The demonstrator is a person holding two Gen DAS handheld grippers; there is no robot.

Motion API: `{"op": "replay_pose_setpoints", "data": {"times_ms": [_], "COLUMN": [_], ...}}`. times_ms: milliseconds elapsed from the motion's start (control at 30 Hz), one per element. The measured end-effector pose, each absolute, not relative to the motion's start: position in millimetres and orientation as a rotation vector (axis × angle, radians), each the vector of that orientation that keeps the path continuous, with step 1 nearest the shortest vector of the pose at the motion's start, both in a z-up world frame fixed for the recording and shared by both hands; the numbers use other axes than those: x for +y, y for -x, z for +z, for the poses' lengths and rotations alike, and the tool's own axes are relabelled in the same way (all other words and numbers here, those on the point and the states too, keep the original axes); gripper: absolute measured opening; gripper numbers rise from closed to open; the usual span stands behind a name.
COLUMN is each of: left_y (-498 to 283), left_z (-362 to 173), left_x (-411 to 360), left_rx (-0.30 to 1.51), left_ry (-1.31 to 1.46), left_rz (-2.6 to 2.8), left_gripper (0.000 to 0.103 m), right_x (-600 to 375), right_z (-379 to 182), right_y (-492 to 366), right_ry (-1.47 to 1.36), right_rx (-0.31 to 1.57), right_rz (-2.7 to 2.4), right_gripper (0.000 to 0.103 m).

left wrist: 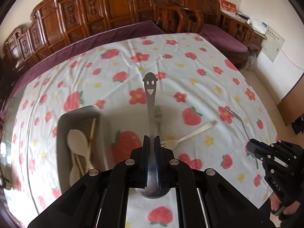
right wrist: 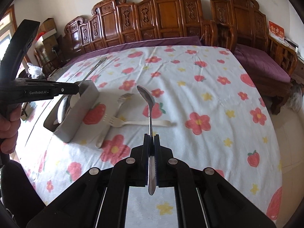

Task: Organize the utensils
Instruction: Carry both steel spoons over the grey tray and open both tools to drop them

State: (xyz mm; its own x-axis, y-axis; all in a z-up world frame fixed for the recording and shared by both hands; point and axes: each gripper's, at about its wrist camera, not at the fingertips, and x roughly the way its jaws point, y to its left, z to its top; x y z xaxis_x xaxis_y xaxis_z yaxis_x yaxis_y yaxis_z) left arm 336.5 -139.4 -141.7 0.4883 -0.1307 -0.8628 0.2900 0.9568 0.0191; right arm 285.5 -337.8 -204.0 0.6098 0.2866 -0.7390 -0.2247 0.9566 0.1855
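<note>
Holding: two metal utensils clear of the table, one per gripper.
Left gripper (left wrist: 151, 142): clamped on smiley spoon (left wrist: 150, 102) near the bowl end; handle projects forward, bowl sits back between the fingers, above the cloth (left wrist: 190, 72).
Right gripper (right wrist: 151, 139): clamped on plain spoon (right wrist: 147, 96) at the handle; bowl points forward and up, well above the cloth.
Bin (left wrist: 63, 121): grey, on the cloth to the left; already contains pale spoons (left wrist: 77, 142) and sticks, probably chopsticks.
Remaining on cloth: pale fork (left wrist: 186, 134) and metal fork (right wrist: 121, 104), lying crossed just beside the bin.
Handling, metal spoons: stiff, light, polished, so likely slippery; thin handle may pivot in the pads if gripped off-centre.
Grip point: flat of the handle, close to mid-length; avoid the curved bowl.
Handling, pale fork: very light, probably plastic or wood, slightly flexible; lies flat, so pinch across the handle edges.
Risk: long handle striking the bin rim on lowering.
</note>
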Motion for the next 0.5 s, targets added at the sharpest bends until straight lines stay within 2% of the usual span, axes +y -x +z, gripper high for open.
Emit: {"op": "replay_pose_setpoints", "data": {"times_ms": [500], "left_y": [-325], "left_z": [-139], "left_x": [-54], "left_rx": [1.011], "left_ry": [-0.101], "left_rz": [-0.162], "left_gripper": [0.005], "right_x": [-288], "right_z": [-183], "right_y": [-267], "right_ry": [-0.026], "right_rx": [0.834], "right_rz": [0.382], "right_gripper": [0.006]}}
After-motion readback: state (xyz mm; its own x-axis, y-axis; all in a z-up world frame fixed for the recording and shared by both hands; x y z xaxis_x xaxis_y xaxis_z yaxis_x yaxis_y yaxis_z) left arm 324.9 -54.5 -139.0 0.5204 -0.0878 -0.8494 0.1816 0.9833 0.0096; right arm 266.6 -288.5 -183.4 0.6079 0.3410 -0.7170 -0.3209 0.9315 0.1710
